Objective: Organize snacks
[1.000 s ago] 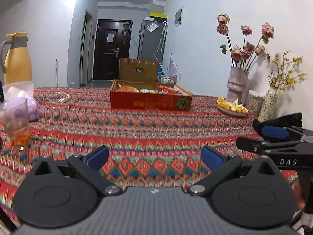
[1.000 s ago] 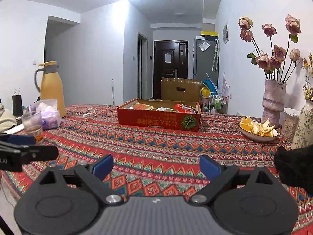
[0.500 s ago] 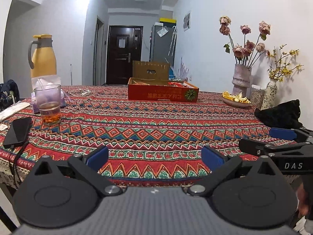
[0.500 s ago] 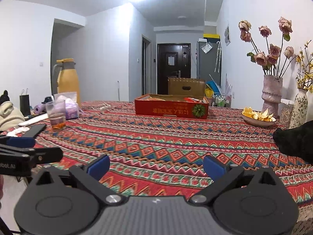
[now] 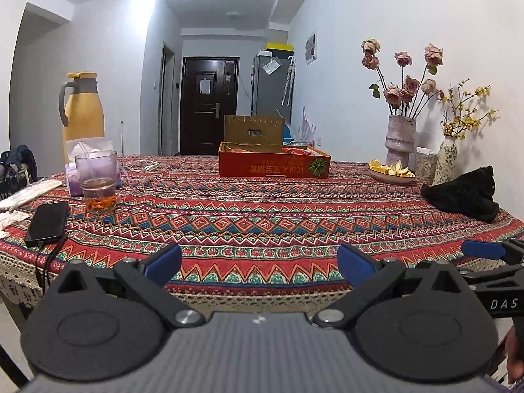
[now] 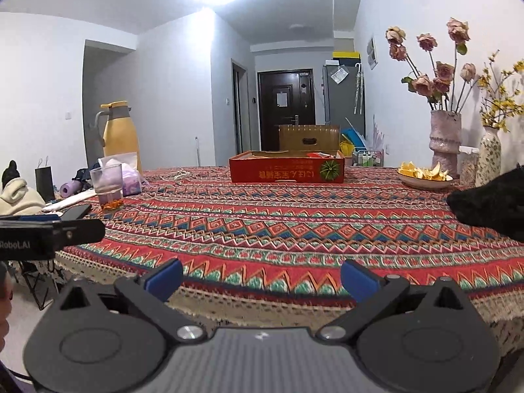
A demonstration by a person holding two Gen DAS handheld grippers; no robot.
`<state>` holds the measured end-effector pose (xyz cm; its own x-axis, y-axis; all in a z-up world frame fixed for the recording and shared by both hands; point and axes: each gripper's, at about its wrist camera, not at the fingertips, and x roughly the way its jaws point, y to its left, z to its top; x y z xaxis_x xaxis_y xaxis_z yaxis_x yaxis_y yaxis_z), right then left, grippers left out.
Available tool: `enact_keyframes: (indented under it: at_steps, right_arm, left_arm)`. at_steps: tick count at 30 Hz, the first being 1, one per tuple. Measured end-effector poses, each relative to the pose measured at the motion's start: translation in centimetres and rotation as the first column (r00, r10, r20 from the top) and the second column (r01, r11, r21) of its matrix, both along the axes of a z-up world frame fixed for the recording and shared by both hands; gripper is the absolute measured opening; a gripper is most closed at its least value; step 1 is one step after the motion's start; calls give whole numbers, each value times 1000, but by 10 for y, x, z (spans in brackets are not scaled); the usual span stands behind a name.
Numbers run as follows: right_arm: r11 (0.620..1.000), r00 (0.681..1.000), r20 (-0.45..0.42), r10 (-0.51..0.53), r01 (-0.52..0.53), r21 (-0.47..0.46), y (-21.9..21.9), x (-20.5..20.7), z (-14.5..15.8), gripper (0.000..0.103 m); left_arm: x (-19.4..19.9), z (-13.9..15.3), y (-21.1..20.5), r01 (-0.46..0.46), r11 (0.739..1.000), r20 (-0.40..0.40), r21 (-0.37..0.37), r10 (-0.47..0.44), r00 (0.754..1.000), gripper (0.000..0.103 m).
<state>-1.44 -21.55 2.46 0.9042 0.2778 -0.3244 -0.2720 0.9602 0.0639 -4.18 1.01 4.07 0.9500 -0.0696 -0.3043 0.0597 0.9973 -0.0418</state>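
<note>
A shallow red cardboard box (image 5: 274, 163) holding snack packets sits far back on the middle of the patterned tablecloth (image 5: 262, 216); the right wrist view shows the same box (image 6: 286, 170). My left gripper (image 5: 258, 263) hovers at the table's near edge, jaws open and nothing between the blue pads. My right gripper (image 6: 261, 276) is beside it at the same edge, also wide open with nothing between its pads. Each view catches a finger of the other gripper from the side, the right one (image 5: 481, 250) and the left one (image 6: 49, 234). Both grippers are far from the box.
On the left stand a yellow jug (image 5: 82, 111), a glass (image 5: 96, 180), a tissue pack and a black phone (image 5: 47, 222) with a cable. On the right lie a black cloth bundle (image 5: 461, 196), a plate of orange peel (image 5: 391, 172) and two flower vases. A brown carton (image 5: 253, 129) stands behind the red box.
Both grippers have drawn back from over the table to its near edge and sunk a little. The red box now looks farther away. The right jaws opened slightly wider.
</note>
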Motion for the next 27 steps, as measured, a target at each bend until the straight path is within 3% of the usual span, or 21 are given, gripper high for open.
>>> enact_keyframes:
  at_steps: [9,27]
  right_arm:
    - [1000,1000,24,-18,19,-25,-1,-22,-4,103]
    - [1000,1000,19,-16,16,-19,1,-18,-3,103]
  left_arm:
    - [-16,-7,3,-4,1000,-1,-13,3,1000,103]
    - [-14,-6,3,-4,1000,5,-15,4,1000,103]
